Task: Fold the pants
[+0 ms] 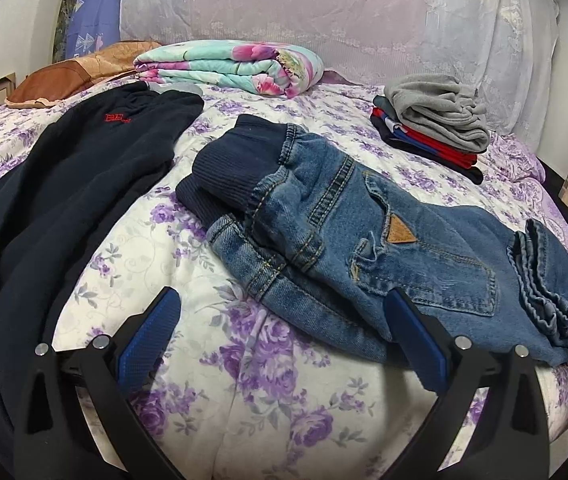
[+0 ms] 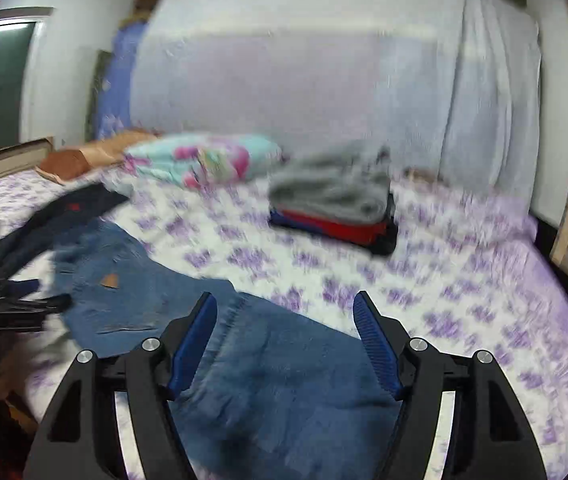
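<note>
Folded jeans (image 1: 384, 248) on a floral bed (image 1: 243, 380).
Left gripper (image 1: 279, 332) spread wide at bottom; navy pants (image 1: 63, 184) at left, clothes stack (image 1: 436, 128) upper right.

Blues and purples on a flowered bedspread

The bedspread (image 1: 267, 360) is white with purple flowers. The jeans (image 1: 384, 240) are mid-blue denim with a navy ribbed waistband and a tan triangle patch (image 1: 398, 235). The dark pants (image 1: 63, 200) are navy with a red mark. The blanket (image 1: 227, 65) is teal with pink blooms. The stack (image 1: 436, 128) shows grey over red and blue. Finger pads (image 1: 151, 344) are blue on black.
</note>
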`<state>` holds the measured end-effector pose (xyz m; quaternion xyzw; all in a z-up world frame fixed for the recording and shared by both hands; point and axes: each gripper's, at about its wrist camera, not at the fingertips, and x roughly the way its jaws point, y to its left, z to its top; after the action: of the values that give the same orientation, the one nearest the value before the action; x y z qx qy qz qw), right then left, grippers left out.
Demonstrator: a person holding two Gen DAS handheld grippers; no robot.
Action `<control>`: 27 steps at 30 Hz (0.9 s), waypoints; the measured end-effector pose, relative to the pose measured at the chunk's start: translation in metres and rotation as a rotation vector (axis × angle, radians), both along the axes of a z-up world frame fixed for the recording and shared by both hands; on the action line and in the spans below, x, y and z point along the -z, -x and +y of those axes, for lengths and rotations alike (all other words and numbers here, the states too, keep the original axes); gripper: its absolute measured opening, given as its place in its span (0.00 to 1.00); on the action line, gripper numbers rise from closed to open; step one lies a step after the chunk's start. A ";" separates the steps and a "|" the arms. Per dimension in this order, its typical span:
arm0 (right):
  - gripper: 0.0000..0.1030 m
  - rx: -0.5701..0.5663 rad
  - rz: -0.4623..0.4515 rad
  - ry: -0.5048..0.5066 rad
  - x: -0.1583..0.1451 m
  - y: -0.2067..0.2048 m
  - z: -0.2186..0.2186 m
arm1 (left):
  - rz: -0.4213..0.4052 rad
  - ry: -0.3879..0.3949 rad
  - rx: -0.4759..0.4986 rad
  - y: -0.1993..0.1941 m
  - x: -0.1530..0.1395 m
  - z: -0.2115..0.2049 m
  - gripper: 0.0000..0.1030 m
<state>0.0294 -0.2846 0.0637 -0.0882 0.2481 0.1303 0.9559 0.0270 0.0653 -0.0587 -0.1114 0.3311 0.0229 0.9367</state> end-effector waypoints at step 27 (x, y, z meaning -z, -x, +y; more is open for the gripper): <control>0.97 -0.077 0.189 -0.014 0.070 0.001 -0.004 | 0.078 0.390 0.123 -0.024 -0.011 0.044 0.96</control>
<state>0.0284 -0.2889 -0.0059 -0.0783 0.3325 0.1766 0.9231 0.0511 0.1096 -0.0480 -0.2692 0.3715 -0.0947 0.8835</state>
